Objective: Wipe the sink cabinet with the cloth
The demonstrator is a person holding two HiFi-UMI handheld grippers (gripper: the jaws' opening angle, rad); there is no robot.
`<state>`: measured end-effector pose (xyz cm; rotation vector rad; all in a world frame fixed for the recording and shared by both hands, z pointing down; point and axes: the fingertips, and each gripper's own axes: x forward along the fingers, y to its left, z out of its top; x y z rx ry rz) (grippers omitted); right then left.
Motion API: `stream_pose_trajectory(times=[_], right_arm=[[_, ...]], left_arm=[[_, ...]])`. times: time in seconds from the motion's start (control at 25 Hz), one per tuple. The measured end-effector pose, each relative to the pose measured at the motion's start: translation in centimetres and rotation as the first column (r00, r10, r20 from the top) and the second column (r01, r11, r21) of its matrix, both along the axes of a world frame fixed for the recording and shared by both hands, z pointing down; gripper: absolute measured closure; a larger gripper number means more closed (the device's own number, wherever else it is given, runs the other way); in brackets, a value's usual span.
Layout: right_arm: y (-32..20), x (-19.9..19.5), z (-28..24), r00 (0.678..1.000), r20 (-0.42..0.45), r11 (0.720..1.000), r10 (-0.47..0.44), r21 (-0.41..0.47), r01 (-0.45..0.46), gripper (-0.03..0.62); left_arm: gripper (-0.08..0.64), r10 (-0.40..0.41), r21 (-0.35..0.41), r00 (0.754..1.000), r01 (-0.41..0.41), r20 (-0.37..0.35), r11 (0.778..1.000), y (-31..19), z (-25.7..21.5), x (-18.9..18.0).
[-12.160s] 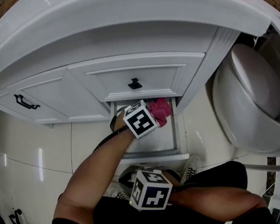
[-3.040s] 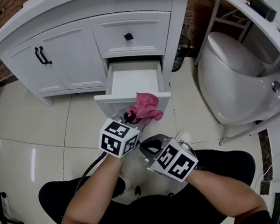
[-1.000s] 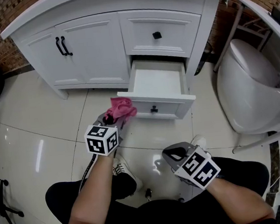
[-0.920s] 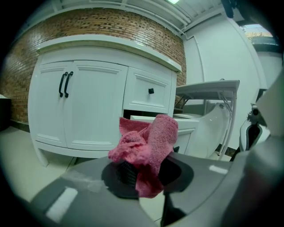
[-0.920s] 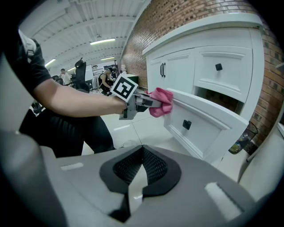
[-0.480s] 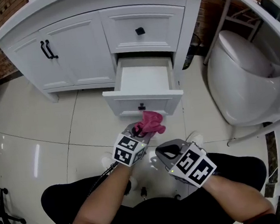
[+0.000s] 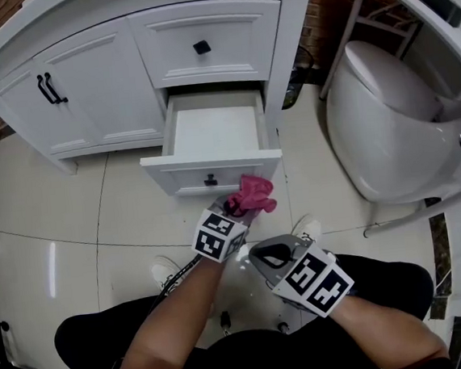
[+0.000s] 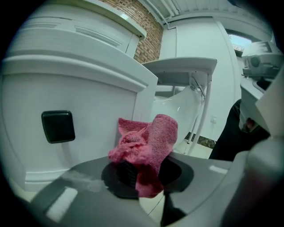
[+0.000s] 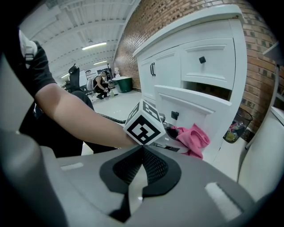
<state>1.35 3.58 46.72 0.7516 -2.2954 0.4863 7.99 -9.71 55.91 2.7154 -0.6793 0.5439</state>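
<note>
A crumpled pink cloth [image 7: 252, 194] [image 8: 146, 148] [image 9: 191, 137] is pinched in my left gripper [image 7: 237, 207] [image 8: 141, 175], which is shut on it just in front of the open drawer's front panel [image 7: 209, 173] of the white sink cabinet [image 7: 122, 68]. The drawer's black knob [image 8: 57, 126] shows to the cloth's left in the left gripper view. My right gripper [image 7: 271, 256] [image 9: 141, 177] hangs lower and to the right, above the person's lap, shut with nothing in it.
A white toilet [image 7: 378, 117] stands right of the cabinet. Two cabinet doors with black handles [image 7: 45, 88] are shut at the left. Glossy beige floor tiles [image 7: 48, 229] lie all around. The person's shoes [image 7: 164, 271] rest on the floor.
My left gripper has kept the cloth and sits a little closer to the drawer front; the view shifted slightly. The right gripper has barely moved.
</note>
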Motion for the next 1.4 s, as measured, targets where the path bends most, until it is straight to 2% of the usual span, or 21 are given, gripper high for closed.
stream_pose_trajectory(times=[0.6,0.92,1.28,1.4], right_arm=[[0.2,-2.1,0.5,0.999,-0.024,0.999,-0.040,-0.010,0.040,0.586],[0.3,-3.5,0.4,0.997,-0.038,0.998,-0.066,-0.001,0.066,0.586],[0.2,-4.5,-0.1,0.995,-0.047,0.996,-0.087,0.022,0.088,0.586],[0.0,-4.3,-0.4,0.995,-0.052,0.996,-0.081,0.032,0.083,0.586]], left_arm=[[0.468,-0.171,-0.024,0.985,0.171,0.000,0.985,-1.8,1.0,-8.5],[0.468,-0.310,-0.026,0.951,0.310,-0.011,0.950,-3.5,0.6,-14.5],[0.468,-0.384,-0.019,0.923,0.385,0.040,0.923,-4.0,-0.4,-19.9],[0.468,-0.387,-0.015,0.920,0.389,0.055,0.921,-3.5,-1.4,-21.0]])
